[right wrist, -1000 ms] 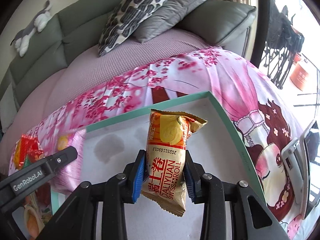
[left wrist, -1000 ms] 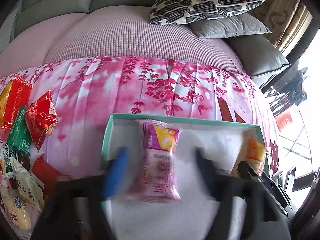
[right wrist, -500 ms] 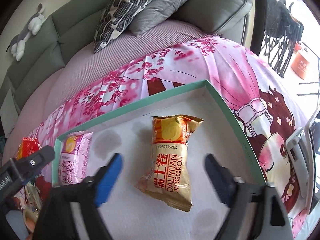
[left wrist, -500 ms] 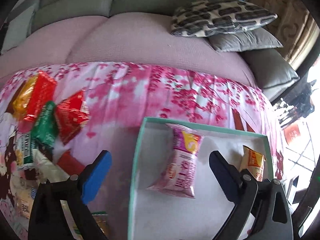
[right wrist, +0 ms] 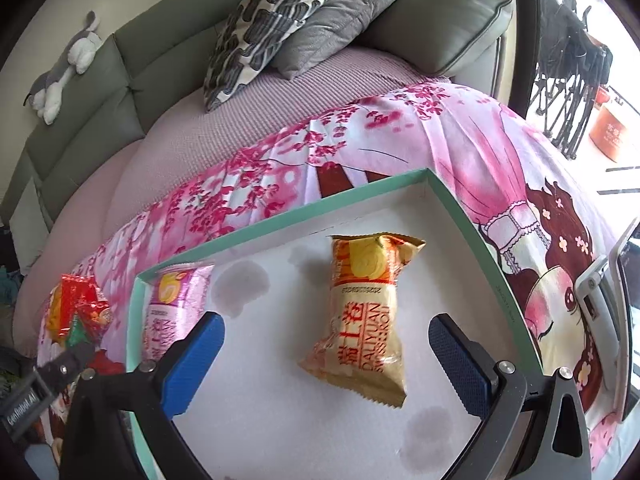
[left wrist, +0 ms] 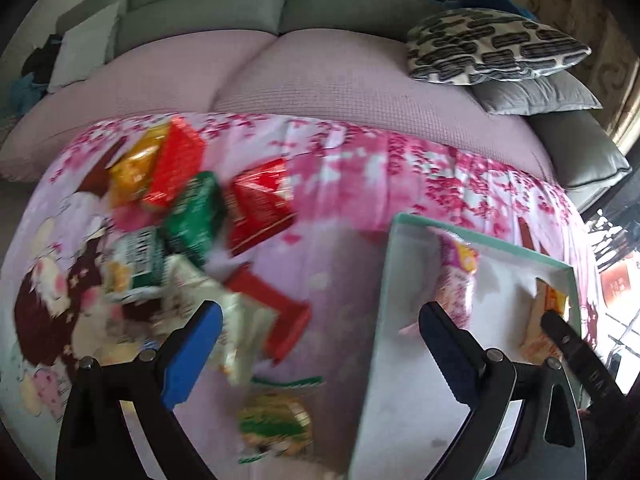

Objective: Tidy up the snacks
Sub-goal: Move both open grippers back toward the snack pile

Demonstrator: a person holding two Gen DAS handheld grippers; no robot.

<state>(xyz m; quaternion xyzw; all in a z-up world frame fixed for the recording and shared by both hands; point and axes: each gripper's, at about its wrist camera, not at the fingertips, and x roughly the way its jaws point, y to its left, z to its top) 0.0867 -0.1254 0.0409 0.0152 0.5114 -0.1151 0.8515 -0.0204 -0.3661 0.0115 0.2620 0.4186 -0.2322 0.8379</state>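
Both hand-held grippers (left wrist: 320,332) (right wrist: 326,340) gape; crinkly gold swiss-roll packet (right wrist: 362,316) lies flat in teal-rimmed box (right wrist: 280,216)

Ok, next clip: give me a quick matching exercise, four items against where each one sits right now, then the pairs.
Items:
1. orange roll
2. pink roll
3. green pack
4. patterned pillow

Places:
A. on the sofa
B. in the box, between the open right gripper's jaws
C. in the box, at its left wall
D. in the pile on the cloth

Pairs: 1-B, 2-C, 3-D, 4-A
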